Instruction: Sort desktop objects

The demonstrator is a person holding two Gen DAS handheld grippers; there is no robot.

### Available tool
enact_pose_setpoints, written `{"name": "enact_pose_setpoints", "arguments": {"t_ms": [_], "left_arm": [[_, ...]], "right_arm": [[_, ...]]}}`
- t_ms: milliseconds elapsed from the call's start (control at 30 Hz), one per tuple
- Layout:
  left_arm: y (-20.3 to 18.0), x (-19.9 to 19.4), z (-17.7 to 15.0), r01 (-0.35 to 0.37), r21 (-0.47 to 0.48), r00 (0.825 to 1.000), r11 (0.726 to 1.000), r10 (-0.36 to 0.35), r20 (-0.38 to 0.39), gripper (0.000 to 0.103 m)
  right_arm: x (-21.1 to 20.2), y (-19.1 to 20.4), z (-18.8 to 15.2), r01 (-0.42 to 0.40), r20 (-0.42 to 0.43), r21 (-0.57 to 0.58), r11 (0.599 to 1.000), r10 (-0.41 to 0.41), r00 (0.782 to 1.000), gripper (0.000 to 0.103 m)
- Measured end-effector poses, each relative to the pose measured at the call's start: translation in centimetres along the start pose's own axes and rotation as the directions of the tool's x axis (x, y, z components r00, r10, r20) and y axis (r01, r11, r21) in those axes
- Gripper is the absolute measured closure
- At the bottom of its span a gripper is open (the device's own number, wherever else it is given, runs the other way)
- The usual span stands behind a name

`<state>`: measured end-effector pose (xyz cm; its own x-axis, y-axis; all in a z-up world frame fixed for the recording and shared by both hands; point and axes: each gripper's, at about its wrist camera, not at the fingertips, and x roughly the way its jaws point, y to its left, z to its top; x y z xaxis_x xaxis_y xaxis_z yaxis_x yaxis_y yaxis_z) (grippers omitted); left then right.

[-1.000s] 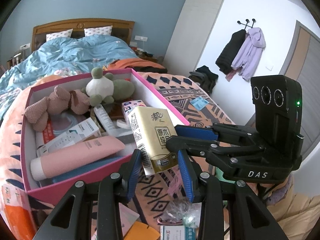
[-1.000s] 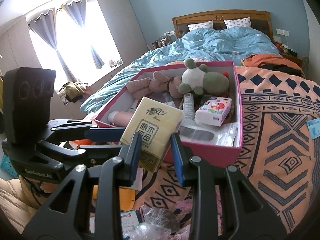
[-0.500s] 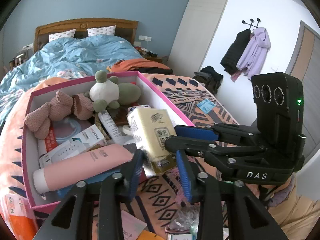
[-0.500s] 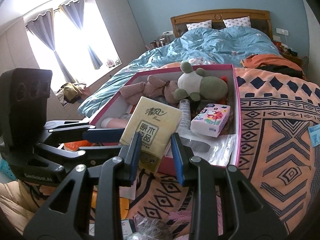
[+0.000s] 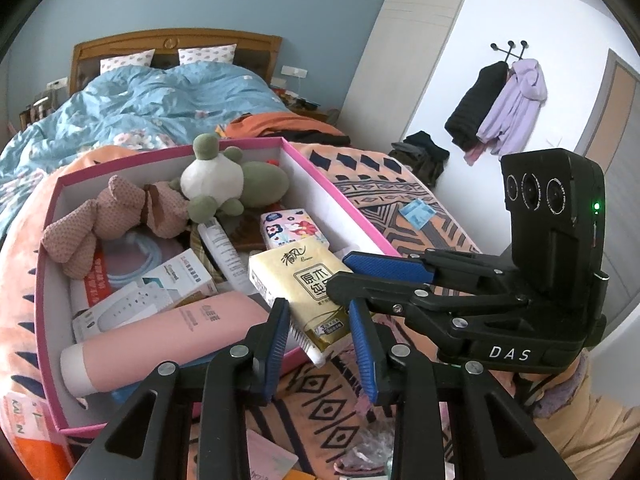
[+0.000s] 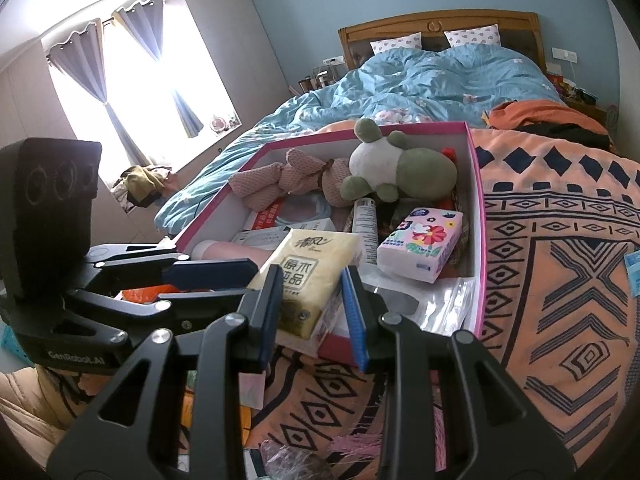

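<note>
My right hand-held gripper [image 6: 314,300] pinches the yellow tissue pack [image 6: 308,276] over the pink box's [image 6: 478,216] near rim. My left hand-held gripper [image 5: 320,334] is narrowed to its tightest, gripping nothing. Inside lie 2 plush toys [image 5: 224,184], a pink tube [image 5: 168,336] and floral tissues [image 5: 294,228]. The box rests on a patterned blanket [image 6: 560,280], bed [image 6: 420,76] behind.
</note>
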<state>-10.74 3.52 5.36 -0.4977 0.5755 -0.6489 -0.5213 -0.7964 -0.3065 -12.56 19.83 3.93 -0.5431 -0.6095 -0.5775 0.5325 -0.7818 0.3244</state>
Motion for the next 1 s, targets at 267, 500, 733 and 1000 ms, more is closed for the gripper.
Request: {"name": "enact_pose_setpoints", "arguments": {"t_ms": [267,500,733,1000], "left_arm": [[0.2,0.2,-0.3,0.017,-0.01,1.0,1.0,-0.017,-0.012,0.072],[0.6,0.6,-0.7,0.05,-0.041,0.998,0.998,-0.052,-0.039,0.07],[-0.1,0.5,-0.5,0.029,-0.012,0.999,1.0,-0.029,-0.036,0.069],[-0.6,0.6,0.3,0.007,0.02,0.999,1.0,-0.007,-0.032,0.068]], "right_arm": [[0.1,0.0,-0.2,-0.004,-0.018,-0.005,1.0,0.004,1.0,0.069],[-0.2,0.0,-0.4,-0.01,-0.023,0.001,1.0,0.01,1.0,0.069],[-0.7,-0.2,-0.4,-0.017,-0.014,0.012,1.0,0.017,1.0,0.069],[-0.8,-0.3,0.5,-0.001,0.014,0.011,1.0,0.001,1.0,0.069]]}}
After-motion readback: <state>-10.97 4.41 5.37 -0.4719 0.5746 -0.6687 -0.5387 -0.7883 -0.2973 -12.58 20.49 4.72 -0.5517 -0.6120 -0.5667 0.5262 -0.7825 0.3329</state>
